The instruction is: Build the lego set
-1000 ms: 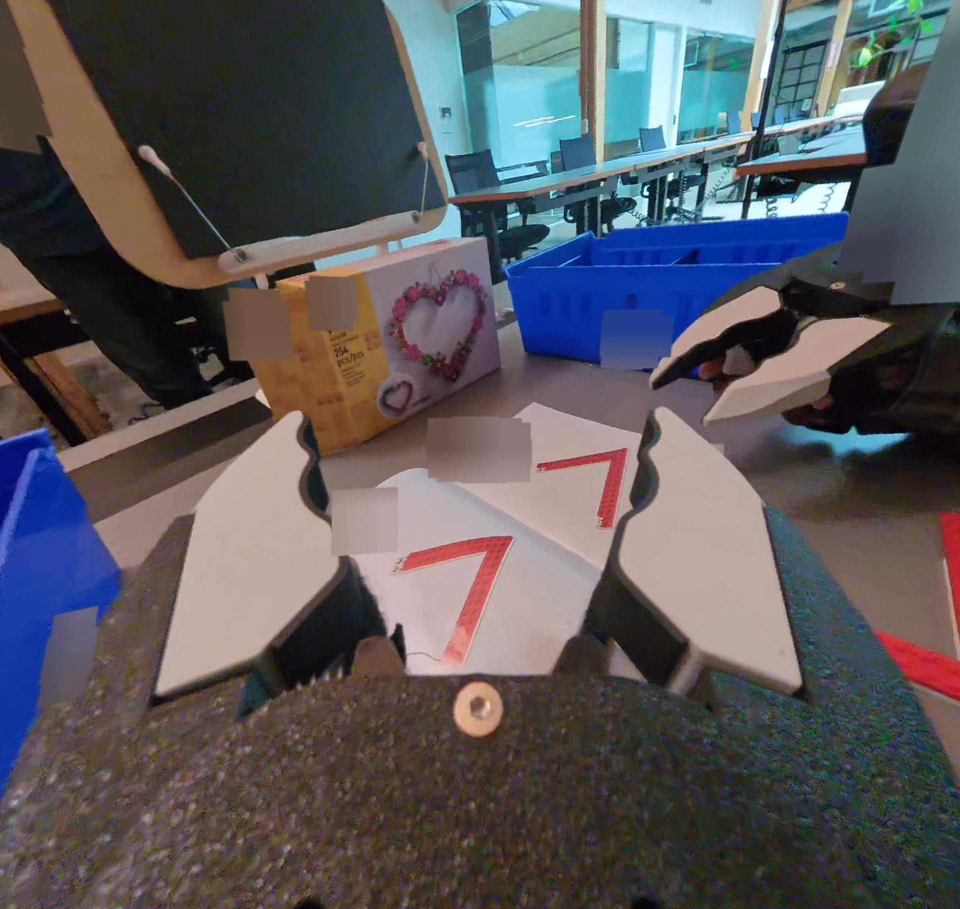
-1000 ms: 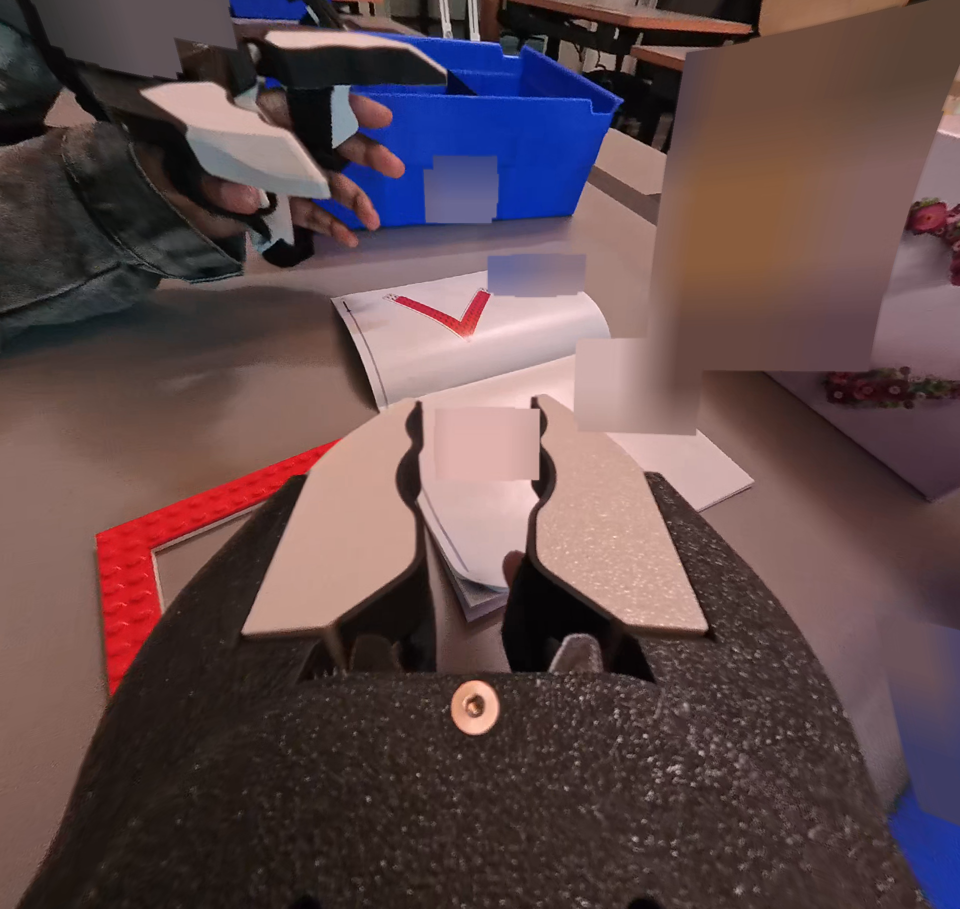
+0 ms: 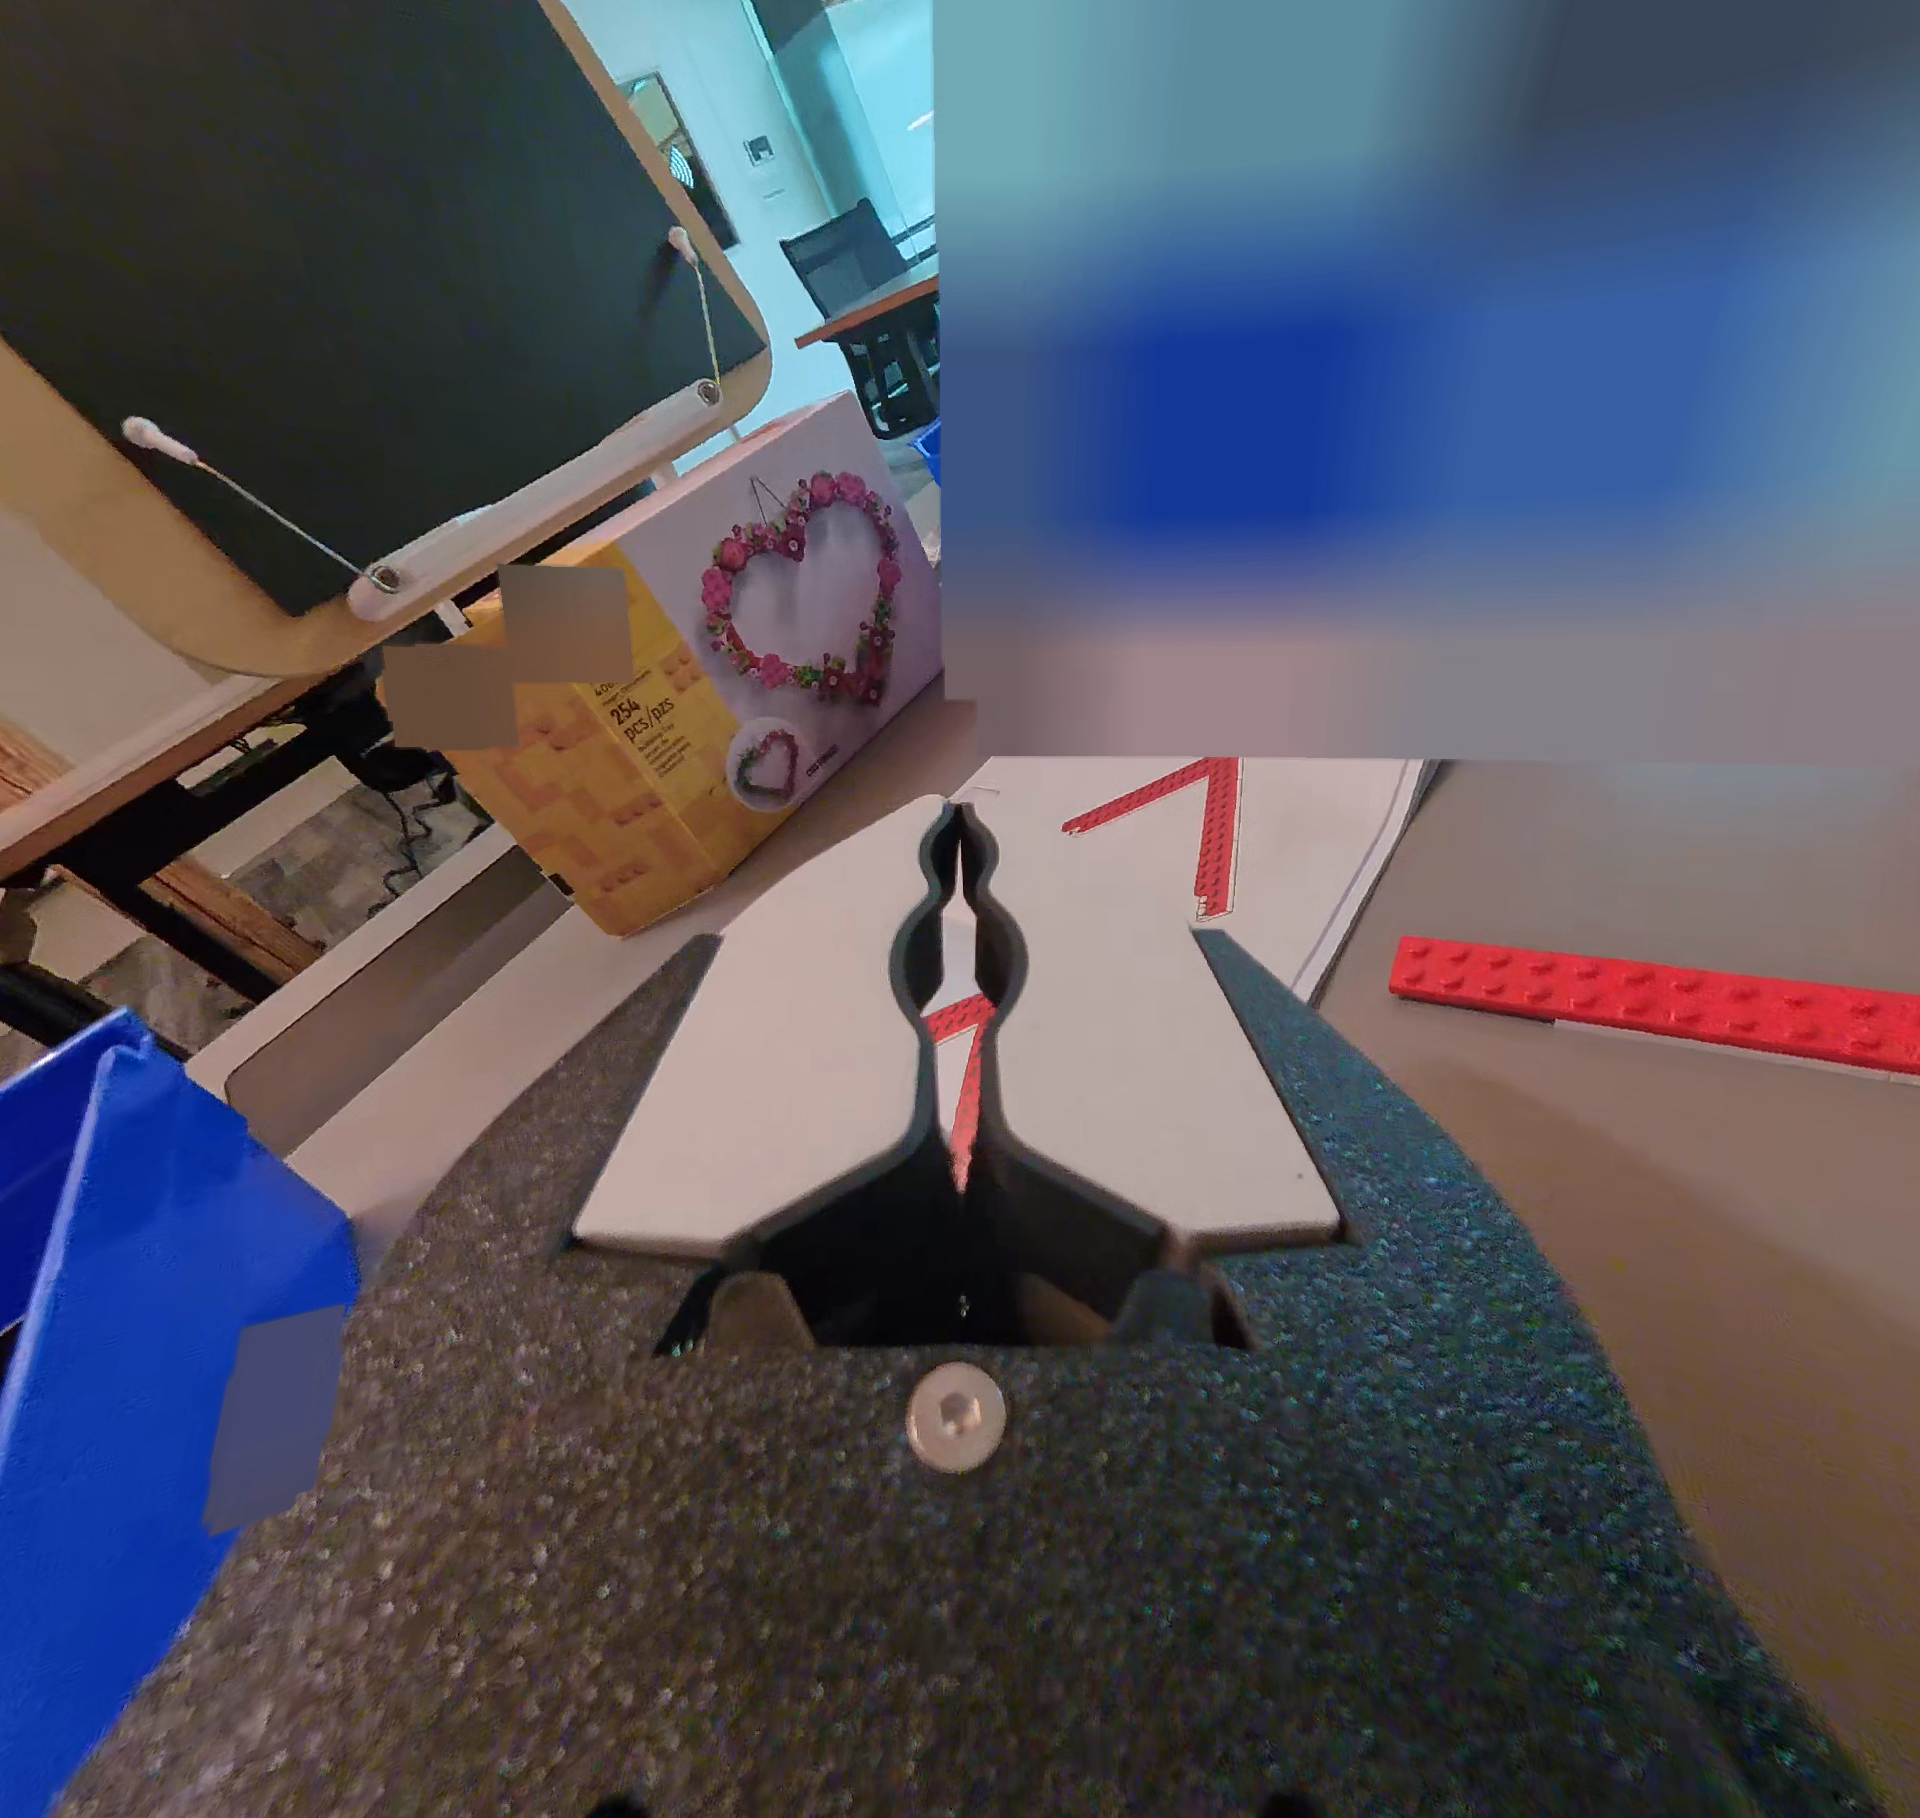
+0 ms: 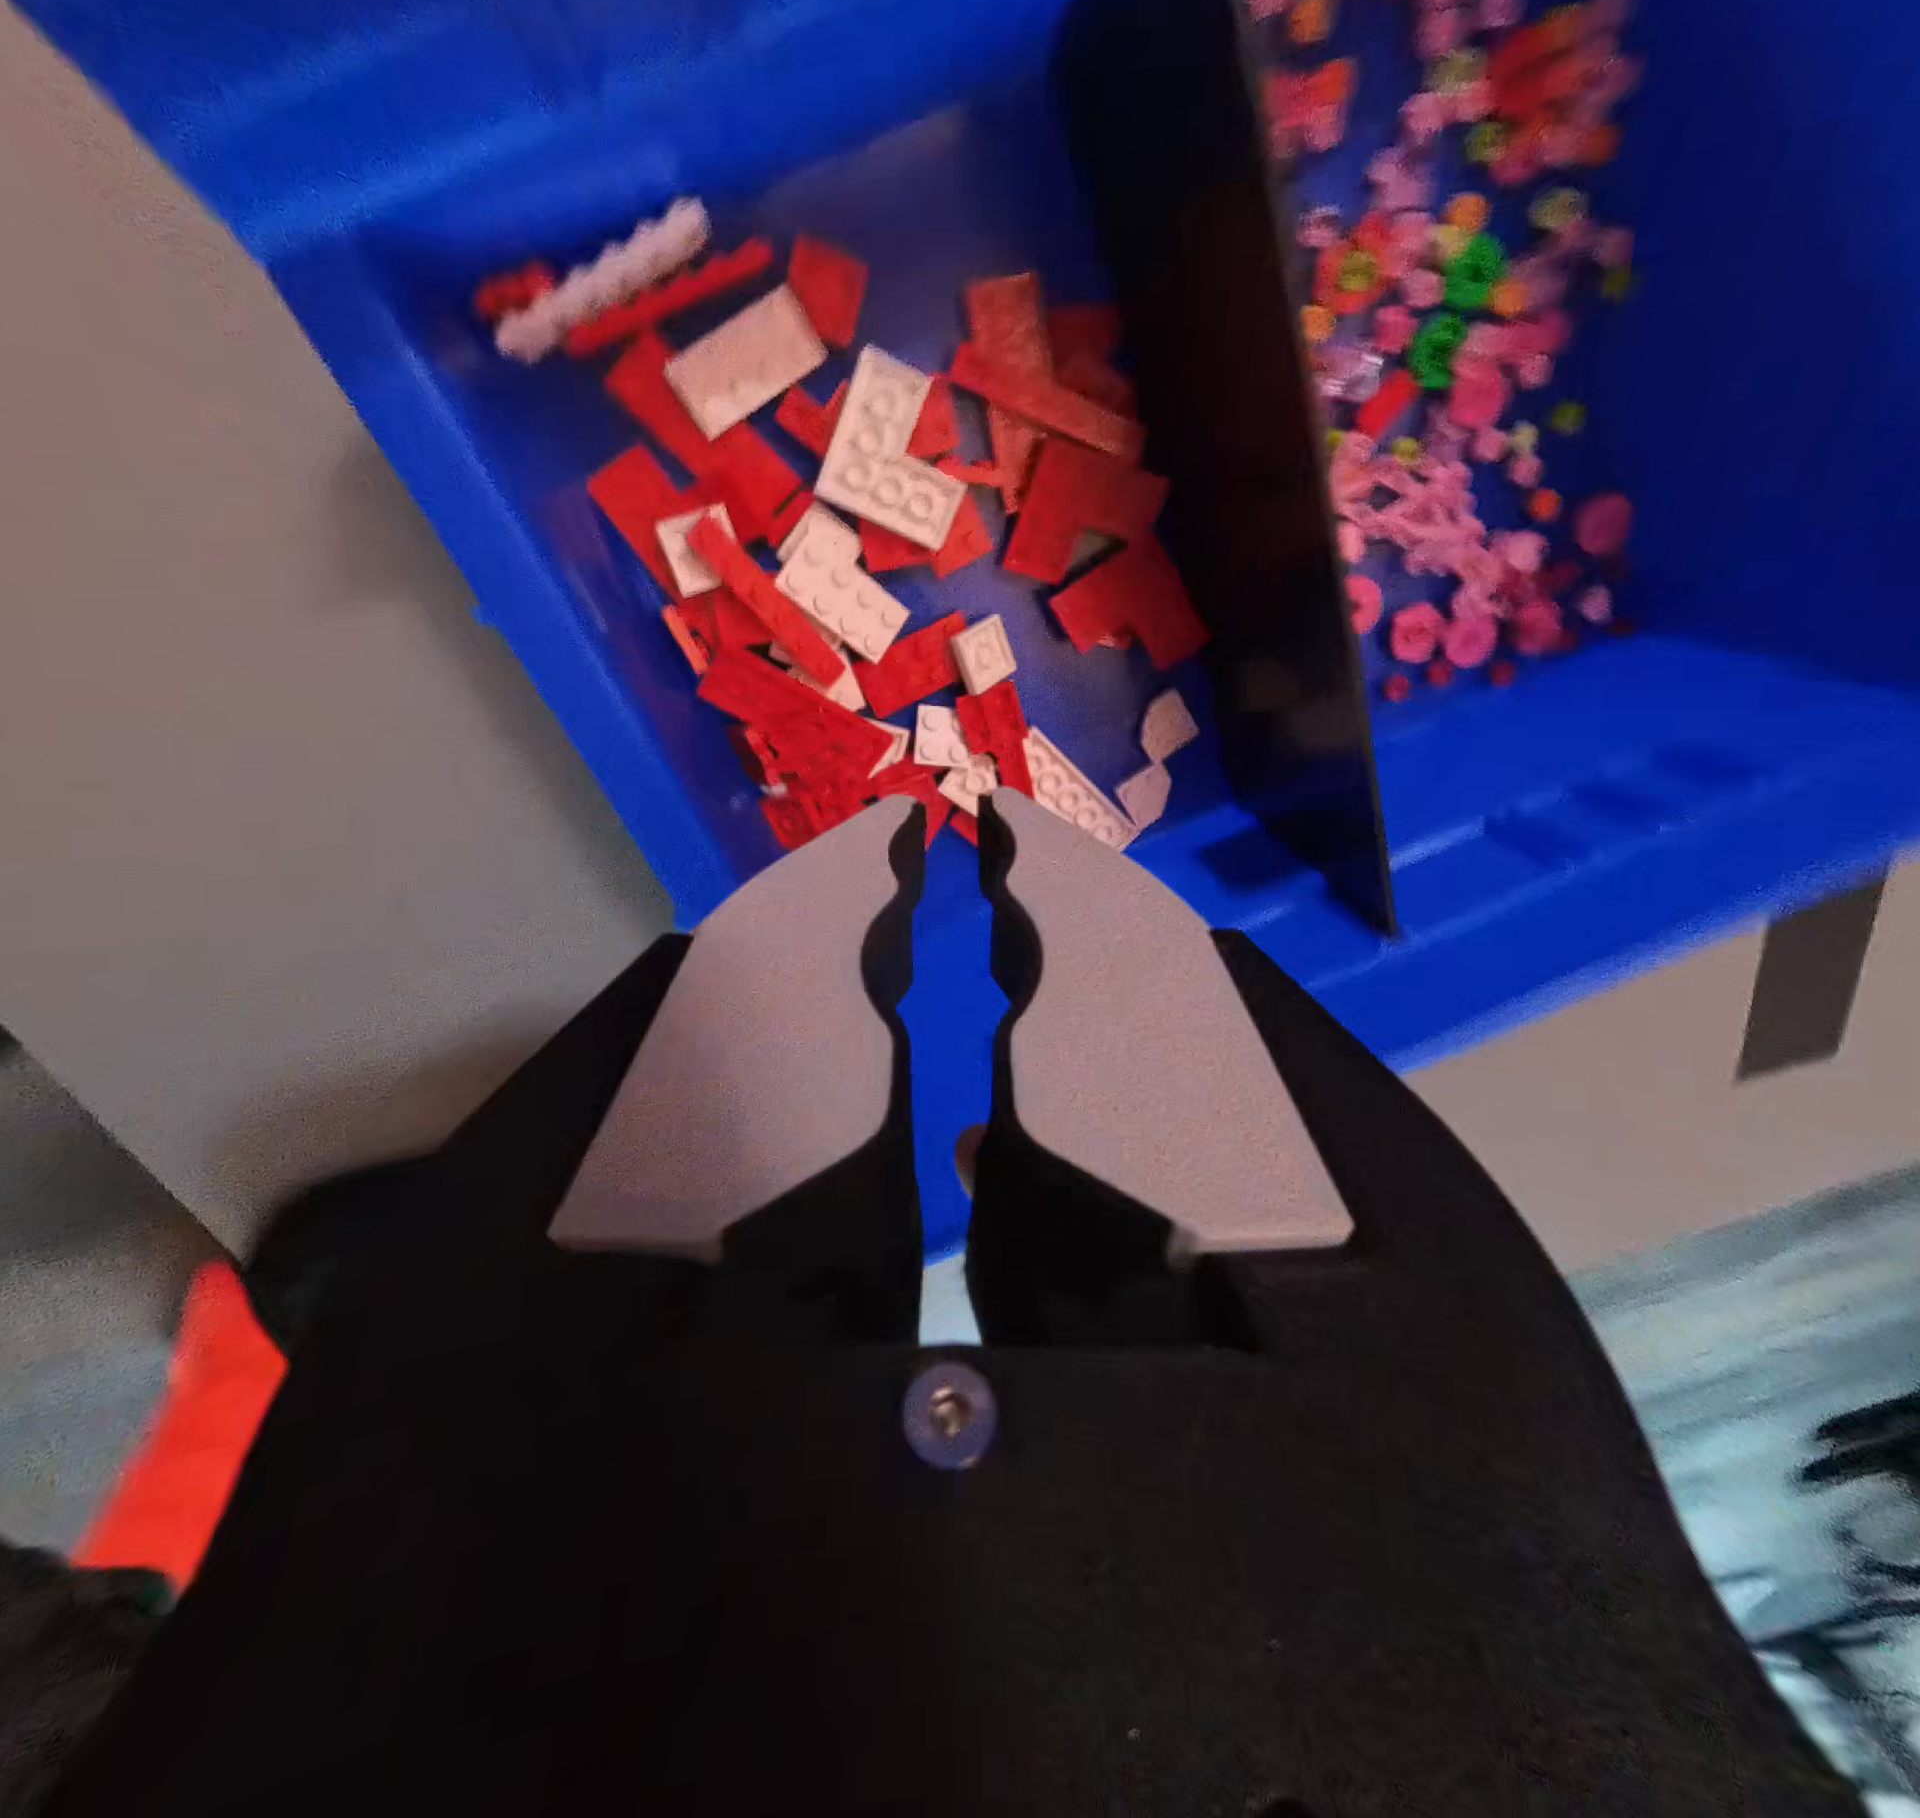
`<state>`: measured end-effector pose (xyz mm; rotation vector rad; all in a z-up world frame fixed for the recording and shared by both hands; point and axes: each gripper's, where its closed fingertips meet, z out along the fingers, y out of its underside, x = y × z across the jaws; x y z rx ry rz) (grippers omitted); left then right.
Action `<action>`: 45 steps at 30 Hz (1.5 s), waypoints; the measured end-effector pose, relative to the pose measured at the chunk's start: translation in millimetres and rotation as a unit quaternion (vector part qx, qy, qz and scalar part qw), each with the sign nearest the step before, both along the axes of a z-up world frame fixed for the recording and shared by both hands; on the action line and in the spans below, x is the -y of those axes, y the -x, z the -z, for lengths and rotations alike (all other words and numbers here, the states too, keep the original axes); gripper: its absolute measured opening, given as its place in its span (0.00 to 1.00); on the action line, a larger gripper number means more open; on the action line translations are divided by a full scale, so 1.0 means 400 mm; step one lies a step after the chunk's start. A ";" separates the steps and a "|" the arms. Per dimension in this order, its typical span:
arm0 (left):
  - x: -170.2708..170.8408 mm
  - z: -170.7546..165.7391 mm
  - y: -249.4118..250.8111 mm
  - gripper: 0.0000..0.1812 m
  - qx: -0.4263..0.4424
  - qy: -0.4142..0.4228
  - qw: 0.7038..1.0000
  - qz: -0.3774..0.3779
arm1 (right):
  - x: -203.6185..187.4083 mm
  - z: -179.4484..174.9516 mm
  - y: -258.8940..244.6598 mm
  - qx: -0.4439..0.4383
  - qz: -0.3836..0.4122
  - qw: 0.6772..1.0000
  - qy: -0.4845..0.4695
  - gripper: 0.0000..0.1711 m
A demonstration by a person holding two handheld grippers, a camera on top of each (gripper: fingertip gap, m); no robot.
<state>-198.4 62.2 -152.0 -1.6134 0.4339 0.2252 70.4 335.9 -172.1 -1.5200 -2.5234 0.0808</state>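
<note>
Over the bin [image 4: 623,137], your right gripper [image 4: 951,818] hovers above red and white plates [image 4: 883,480], jaws slightly parted; left gripper [image 3: 961,818] closed, empty, above the booklet [image 3: 1309,833]

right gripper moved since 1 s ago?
Yes. The right gripper has swung off the open instruction booklet it pointed at earlier and now aims into the blue bin, tips just above the red and white plates, jaws slightly apart.

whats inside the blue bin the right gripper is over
The blue bin has two compartments: red and white plates one side, small pink flower pieces the other. Lower layers are covered.
</note>
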 end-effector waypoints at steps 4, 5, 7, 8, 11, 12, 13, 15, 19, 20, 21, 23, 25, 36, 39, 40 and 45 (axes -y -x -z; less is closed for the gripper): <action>-0.002 0.002 -0.005 0.00 -0.006 -0.001 1.000 0.004 | -0.094 0.081 -0.018 0.123 -0.111 0.983 -0.078 0.06; -0.001 0.001 -0.006 0.00 -0.008 -0.001 1.000 0.004 | -0.108 0.096 -0.023 0.144 -0.146 0.975 -0.091 0.04; 0.000 0.000 -0.004 0.00 -0.009 -0.002 1.000 0.003 | -0.129 0.120 -0.028 0.172 -0.207 0.956 -0.114 0.04; 0.001 -0.001 -0.003 0.00 -0.009 -0.003 1.000 0.002 | -0.125 0.131 -0.025 0.173 -0.229 0.952 -0.111 0.04; 0.001 0.002 -0.002 0.00 -0.008 0.001 1.000 0.003 | -0.125 0.158 -0.029 0.190 -0.269 0.938 -0.106 0.09; 0.001 0.003 -0.002 0.00 -0.008 0.003 1.000 0.003 | -0.130 0.164 -0.030 0.195 -0.274 0.936 -0.107 0.12; 0.001 0.005 -0.002 0.00 -0.008 0.004 1.000 0.003 | -0.135 0.169 -0.033 0.202 -0.277 0.934 -0.105 0.13; 0.000 0.007 -0.004 0.00 -0.008 0.007 1.000 0.005 | -0.156 0.179 -0.035 0.214 -0.287 0.926 -0.116 0.13; -0.001 0.012 -0.006 0.00 -0.010 0.012 1.000 0.006 | -0.165 0.195 -0.039 0.227 -0.303 0.918 -0.115 0.12; -0.001 0.012 -0.006 0.00 -0.011 0.013 1.000 0.006 | -0.161 0.195 -0.036 0.223 -0.305 0.919 -0.113 0.12; -0.001 0.013 -0.005 0.00 -0.010 0.013 1.000 0.006 | -0.157 0.195 -0.031 0.216 -0.308 0.920 -0.111 0.12; -0.001 0.015 -0.005 0.00 -0.009 0.015 1.000 0.006 | -0.151 0.196 -0.028 0.210 -0.314 0.919 -0.111 0.12; -0.002 0.017 -0.005 0.00 -0.009 0.018 1.000 0.006 | -0.150 0.203 -0.026 0.213 -0.317 0.917 -0.117 0.11; -0.004 0.019 -0.015 0.01 -0.013 0.020 1.000 0.010 | -0.161 0.147 -0.006 0.166 -0.260 0.942 -0.133 0.10; -0.005 0.017 -0.013 0.01 -0.010 0.019 1.000 0.006 | -0.102 0.076 0.044 0.077 -0.212 0.968 -0.109 0.10; -0.005 0.016 -0.012 0.01 -0.008 0.019 1.000 0.005 | -0.063 0.045 0.068 0.039 -0.190 0.977 -0.091 0.10; -0.005 0.009 -0.019 0.02 -0.004 0.016 1.000 0.008 | 0.262 -0.085 0.181 -0.125 -0.172 0.975 0.068 0.10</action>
